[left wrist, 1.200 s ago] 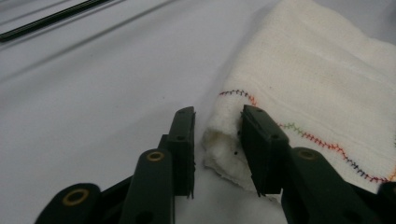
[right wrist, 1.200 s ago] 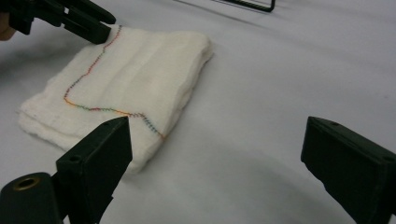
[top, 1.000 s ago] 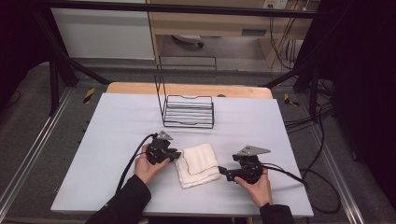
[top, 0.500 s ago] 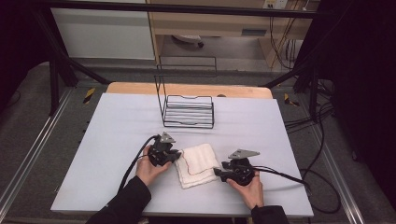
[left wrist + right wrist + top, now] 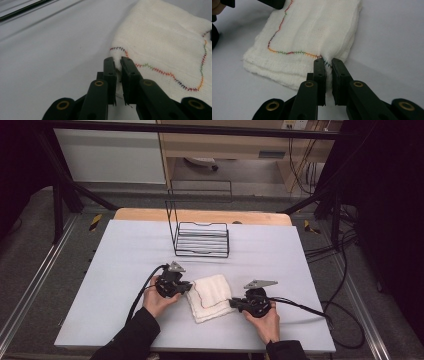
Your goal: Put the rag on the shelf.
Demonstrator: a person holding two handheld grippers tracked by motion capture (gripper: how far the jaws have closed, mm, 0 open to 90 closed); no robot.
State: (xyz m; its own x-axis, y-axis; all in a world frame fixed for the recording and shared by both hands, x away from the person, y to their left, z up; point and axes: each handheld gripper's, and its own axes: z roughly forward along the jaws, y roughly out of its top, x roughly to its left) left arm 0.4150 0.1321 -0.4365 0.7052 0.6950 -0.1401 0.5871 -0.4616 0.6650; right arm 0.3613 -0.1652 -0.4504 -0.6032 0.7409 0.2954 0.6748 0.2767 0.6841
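While lying folded on the tabletop (image 5: 115, 265) between both hands, white cloth (image 5: 210, 296): soft, light, limp, likely to sag. Left hand-held gripper (image 5: 118, 65) clamped on one stitched corner, right hand-held gripper (image 5: 327, 65) just closed on the opposite edge. Best gripped at corners.

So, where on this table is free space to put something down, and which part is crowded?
Free: the far-left stretch of the table beside the wire rack, the right side past the rack, and the near-left corner. Crowded: the near middle, where the left gripper and right gripper each pinch an edge of the folded white cloth.
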